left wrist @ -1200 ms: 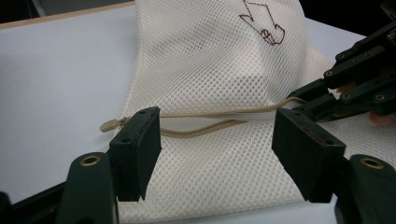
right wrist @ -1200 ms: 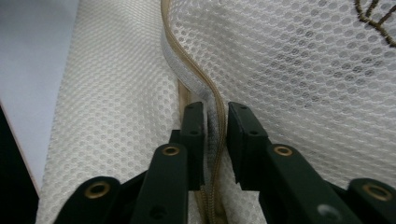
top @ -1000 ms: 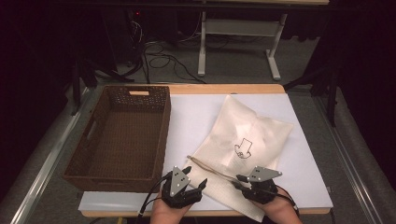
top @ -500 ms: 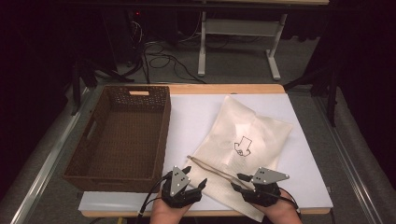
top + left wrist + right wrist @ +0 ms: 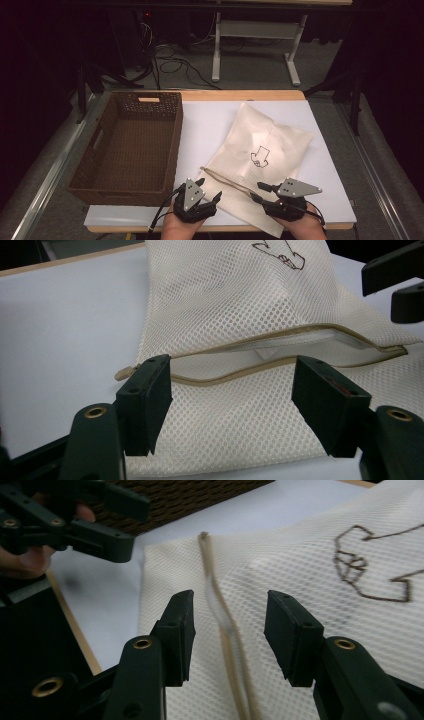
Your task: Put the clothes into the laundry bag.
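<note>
Right gripper [image 5: 260, 192] shifted slightly right since earlier frame; left gripper [image 5: 208, 189] unchanged. Both jaw pairs apart, empty, at near table edge. Mesh bag [image 5: 260, 157] flat on white sheet [image 5: 210, 120], zip part open. Basket [image 5: 131, 142] at left.

mesh bag [image 5: 240, 305] top cut off by the frame edge; contents inside its opening unclear.

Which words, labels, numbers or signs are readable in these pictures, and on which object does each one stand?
No readable words, brands or numbers.
Sign: a brown outlined arrow-like figure on the mesh bag, pointing toward the person in the high view.
Faint lines below the figure, perhaps print on something inside the bag: too blurred to read.
</note>
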The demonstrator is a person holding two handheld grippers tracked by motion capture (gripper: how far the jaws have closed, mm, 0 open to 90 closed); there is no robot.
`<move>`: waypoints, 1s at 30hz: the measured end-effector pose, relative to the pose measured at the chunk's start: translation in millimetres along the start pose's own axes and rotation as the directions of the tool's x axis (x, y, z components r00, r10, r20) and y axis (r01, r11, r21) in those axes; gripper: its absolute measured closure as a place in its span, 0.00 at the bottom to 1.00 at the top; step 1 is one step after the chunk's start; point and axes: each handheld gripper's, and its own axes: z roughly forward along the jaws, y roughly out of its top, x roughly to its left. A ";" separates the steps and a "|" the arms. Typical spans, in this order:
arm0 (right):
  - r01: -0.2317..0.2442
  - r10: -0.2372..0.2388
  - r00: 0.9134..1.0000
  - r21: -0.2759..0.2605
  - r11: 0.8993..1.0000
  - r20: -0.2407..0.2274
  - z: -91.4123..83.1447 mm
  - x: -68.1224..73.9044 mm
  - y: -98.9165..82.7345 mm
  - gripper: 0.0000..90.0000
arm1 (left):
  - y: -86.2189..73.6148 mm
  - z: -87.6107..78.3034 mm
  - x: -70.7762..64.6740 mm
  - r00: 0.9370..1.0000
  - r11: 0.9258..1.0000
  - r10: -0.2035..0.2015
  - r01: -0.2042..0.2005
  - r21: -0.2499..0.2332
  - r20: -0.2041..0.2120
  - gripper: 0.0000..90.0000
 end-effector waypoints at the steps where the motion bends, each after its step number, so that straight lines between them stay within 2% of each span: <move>1: -0.009 0.009 1.000 -0.005 1.000 0.009 -2.3 -2.4 -0.5 0.62 | 0.0 -0.1 0.0 1.000 1.000 0.000 0.000 -0.001 -0.001 0.36; 5: -0.061 0.062 0.996 -0.014 0.998 0.072 -11.0 -18.8 -6.7 0.62 | 0.5 -1.1 0.4 1.000 1.000 0.005 -0.005 -0.005 -0.006 0.36; 8: -0.120 0.120 0.984 -0.008 0.993 0.132 -19.1 -34.0 -16.4 0.60 | 0.7 -1.3 1.2 1.000 1.000 0.004 -0.004 -0.005 -0.008 0.36; 10: -0.139 0.138 0.977 -0.010 0.990 0.160 -23.1 -40.0 -22.4 0.59 | 0.9 -1.2 1.5 1.000 1.000 0.003 -0.003 -0.006 -0.009 0.36; 15: -0.185 0.181 0.948 -0.011 0.983 0.262 -33.9 -52.1 -34.4 0.49 | 0.9 -1.2 0.8 1.000 1.000 0.005 -0.005 -0.005 -0.003 0.36; 17: -0.213 0.205 0.935 -0.004 0.977 0.288 -35.1 -55.9 -38.4 0.38 | 0.9 -1.2 0.5 1.000 1.000 0.005 -0.005 -0.005 -0.002 0.36; 18: -0.233 0.220 0.925 0.007 0.972 0.308 -34.6 -59.3 -41.2 0.28 | 0.8 -1.1 0.6 1.000 1.000 0.004 -0.004 -0.005 -0.001 0.36; 20: -0.273 0.246 0.913 0.037 0.961 0.326 -32.2 -65.3 -46.2 0.17 | 0.8 -0.8 0.8 1.000 1.000 0.002 -0.002 -0.004 0.000 0.36; 22: -0.302 0.259 0.903 0.076 0.950 0.344 -28.9 -70.6 -51.5 0.15 | 0.9 -0.7 1.1 1.000 1.000 0.002 -0.002 -0.003 0.001 0.36; 25: -0.335 0.276 0.896 0.124 0.934 0.347 -22.7 -76.9 -60.6 0.17 | 1.0 -0.7 1.1 1.000 1.000 0.003 -0.003 -0.002 0.003 0.36; 26: -0.338 0.276 0.898 0.134 0.932 0.344 -21.1 -77.9 -62.4 0.17 | 1.0 -0.8 1.3 1.000 1.000 0.002 -0.002 -0.002 0.003 0.36; 27: -0.328 0.264 0.897 0.133 0.935 0.353 -20.5 -76.8 -63.1 0.19 | 0.9 -0.6 1.2 1.000 1.000 0.000 0.000 -0.004 0.002 0.36; 28: -0.330 0.266 0.897 0.133 0.935 0.352 -20.4 -76.1 -62.5 0.24 | 0.9 -0.7 1.4 1.000 1.000 -0.001 0.001 -0.004 0.002 0.36; 30: -0.306 0.257 0.916 0.124 0.944 0.307 -19.7 -70.9 -62.3 0.41 | 0.9 -0.7 1.5 1.000 1.000 -0.002 0.002 -0.004 0.003 0.36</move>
